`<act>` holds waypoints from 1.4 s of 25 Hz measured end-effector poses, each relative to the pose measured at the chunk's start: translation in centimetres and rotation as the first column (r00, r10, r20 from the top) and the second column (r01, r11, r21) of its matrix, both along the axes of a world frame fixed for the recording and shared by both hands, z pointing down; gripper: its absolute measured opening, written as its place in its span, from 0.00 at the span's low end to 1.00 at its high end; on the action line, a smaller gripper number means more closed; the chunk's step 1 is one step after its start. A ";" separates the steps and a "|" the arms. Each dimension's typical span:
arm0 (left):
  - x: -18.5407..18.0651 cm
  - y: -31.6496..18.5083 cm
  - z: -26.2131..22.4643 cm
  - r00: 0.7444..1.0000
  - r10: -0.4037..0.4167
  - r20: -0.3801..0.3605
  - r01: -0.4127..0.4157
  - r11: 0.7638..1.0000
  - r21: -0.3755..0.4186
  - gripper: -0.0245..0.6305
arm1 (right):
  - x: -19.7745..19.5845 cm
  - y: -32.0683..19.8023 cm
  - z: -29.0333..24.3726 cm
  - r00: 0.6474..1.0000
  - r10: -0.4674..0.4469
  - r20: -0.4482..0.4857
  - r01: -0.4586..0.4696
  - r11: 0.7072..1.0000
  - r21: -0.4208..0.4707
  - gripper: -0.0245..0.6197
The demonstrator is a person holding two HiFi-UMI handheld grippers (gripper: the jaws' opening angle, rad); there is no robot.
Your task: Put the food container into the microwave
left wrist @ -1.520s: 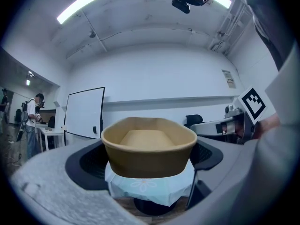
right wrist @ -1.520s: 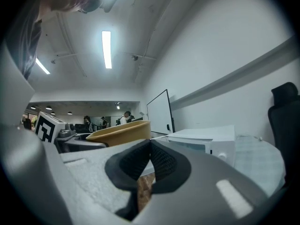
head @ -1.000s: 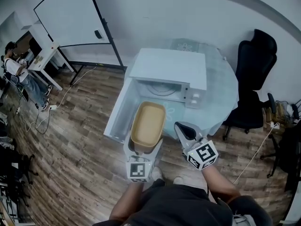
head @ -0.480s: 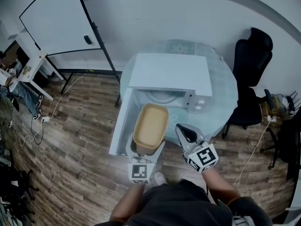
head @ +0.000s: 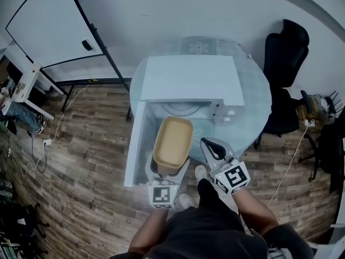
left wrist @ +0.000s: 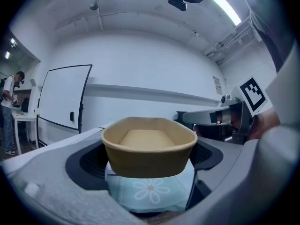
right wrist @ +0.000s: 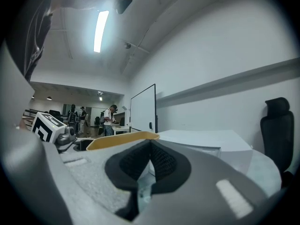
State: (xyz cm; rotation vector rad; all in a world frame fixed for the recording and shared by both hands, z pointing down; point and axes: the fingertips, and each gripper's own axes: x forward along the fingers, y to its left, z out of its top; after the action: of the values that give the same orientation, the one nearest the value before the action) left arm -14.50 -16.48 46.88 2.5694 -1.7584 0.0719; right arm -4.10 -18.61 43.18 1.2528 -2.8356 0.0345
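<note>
A tan oval food container hangs in front of the white microwave, its far end close to the open cavity. My left gripper is shut on the container's near end. In the left gripper view the container sits level between the dark pads and looks empty. The microwave door stands swung open to the left. My right gripper hovers just right of the container, jaws together with nothing between them. In the right gripper view its pads meet, and the container's rim shows at left.
The microwave stands on a round glass table with a floral cloth. A black office chair is at the right and a whiteboard at the back left. Cables lie on the wood floor. People stand far off.
The person has stepped closer, so the microwave sits nearer and the container's far end is nearer the open cavity. Both grippers keep the same state.
</note>
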 end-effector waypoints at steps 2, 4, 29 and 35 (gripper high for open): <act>0.2 -1.0 0.6 1.000 -0.001 0.004 0.001 1.000 -0.009 0.85 | 0.1 -1.0 0.6 1.000 0.002 0.004 -0.002 1.000 -0.010 0.04; 0.4 -2.0 1.4 1.000 -0.005 0.008 0.005 1.000 -0.025 0.85 | 0.2 -2.0 1.3 1.000 -0.002 0.005 0.002 1.000 -0.020 0.04; -0.5 -13.2 12.4 0.996 -0.077 0.037 0.083 0.978 -0.191 0.85 | 1.1 -12.7 13.7 0.999 -0.026 -0.030 0.018 0.971 -0.240 0.04; -0.8 -15.7 14.3 0.995 -0.098 0.033 0.102 0.972 -0.211 0.85 | 1.2 -14.6 16.0 0.999 -0.007 -0.032 -0.002 0.960 -0.280 0.04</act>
State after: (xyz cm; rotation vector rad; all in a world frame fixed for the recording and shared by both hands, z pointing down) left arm -15.31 -32.18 61.17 2.3372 -1.7766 0.2715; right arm -2.94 -33.23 59.22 1.1761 -2.6827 0.3977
